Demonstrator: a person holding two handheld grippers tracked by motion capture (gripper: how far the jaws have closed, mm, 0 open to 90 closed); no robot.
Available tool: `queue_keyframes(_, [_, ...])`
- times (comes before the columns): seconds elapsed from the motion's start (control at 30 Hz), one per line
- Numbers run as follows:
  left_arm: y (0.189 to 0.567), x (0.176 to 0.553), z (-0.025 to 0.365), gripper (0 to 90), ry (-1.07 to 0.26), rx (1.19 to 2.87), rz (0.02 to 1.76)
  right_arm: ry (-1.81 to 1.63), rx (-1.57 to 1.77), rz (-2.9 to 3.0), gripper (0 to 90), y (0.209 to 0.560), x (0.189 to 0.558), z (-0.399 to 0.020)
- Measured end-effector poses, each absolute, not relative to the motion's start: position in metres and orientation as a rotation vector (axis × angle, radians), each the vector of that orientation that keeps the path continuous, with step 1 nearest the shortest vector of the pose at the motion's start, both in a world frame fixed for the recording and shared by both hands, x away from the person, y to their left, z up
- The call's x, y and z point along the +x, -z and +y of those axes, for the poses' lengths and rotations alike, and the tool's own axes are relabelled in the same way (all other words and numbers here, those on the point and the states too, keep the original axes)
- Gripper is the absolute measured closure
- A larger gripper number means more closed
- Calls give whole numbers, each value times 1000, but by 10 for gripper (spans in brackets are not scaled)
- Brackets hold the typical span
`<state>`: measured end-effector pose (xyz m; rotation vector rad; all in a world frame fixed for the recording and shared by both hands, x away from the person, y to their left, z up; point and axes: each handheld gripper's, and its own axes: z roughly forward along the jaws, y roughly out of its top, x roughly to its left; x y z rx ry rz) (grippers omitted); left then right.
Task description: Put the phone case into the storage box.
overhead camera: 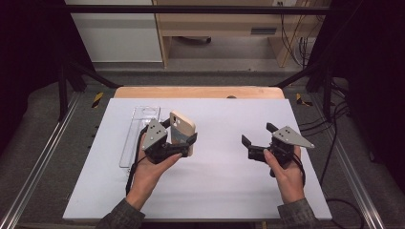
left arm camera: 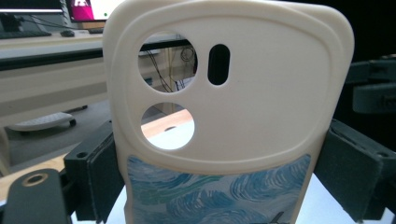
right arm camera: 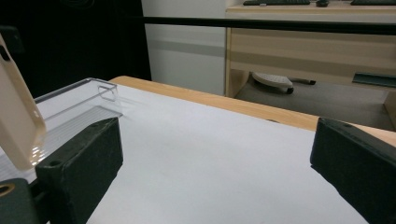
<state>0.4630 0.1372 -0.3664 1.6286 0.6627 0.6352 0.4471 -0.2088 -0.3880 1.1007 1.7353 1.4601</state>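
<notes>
Left tongs (overhead camera: 184,143) clenched on phone case (overhead camera: 183,131) beside clear tray (overhead camera: 138,136), probably bound there; right tongs (overhead camera: 258,140) spread wide, should steady it

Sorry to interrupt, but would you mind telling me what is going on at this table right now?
A person holds a gripper in each hand over a white table. The left gripper has its jaws shut on a cream phone case, held upright above the table beside a clear plastic tray. The right gripper is open, holding nothing, off to the right.

Matt cream plastic phone case (left arm camera: 261,93), clear glossy plastic tray (overhead camera: 139,125).
</notes>
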Motion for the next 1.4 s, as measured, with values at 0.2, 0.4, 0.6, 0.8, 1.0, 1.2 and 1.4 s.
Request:
queue_keyframes(0.2, [356, 470, 149, 106, -670, 1618, 690, -1447, 1097, 1726, 28, 399, 442, -218])
queue_keyframes(0.4, [346, 475, 164, 106, -700, 1603, 712, -1427, 1110, 1721, 30, 409, 436, -229])
queue_keyframes(0.6, [334, 481, 180, 106, -741, 1567, 745, -1425, 1130, 1710, 36, 420, 429, -240])
queue_keyframes(0.8, [327, 490, 193, 106, -783, 1557, 781, -1428, 1150, 1689, 35, 430, 425, -248])
queue_keyframes(1.0, [322, 497, 202, 106, -816, 1539, 834, -1418, 1123, 1688, 30, 434, 422, -250])
queue_keyframes(1.2, [313, 505, 209, 106, -844, 1512, 874, -1427, 1123, 1666, 27, 439, 416, -250])
queue_keyframes(1.4, [311, 519, 217, 106, -884, 1498, 912, -1430, 1094, 1648, 30, 445, 414, -246])
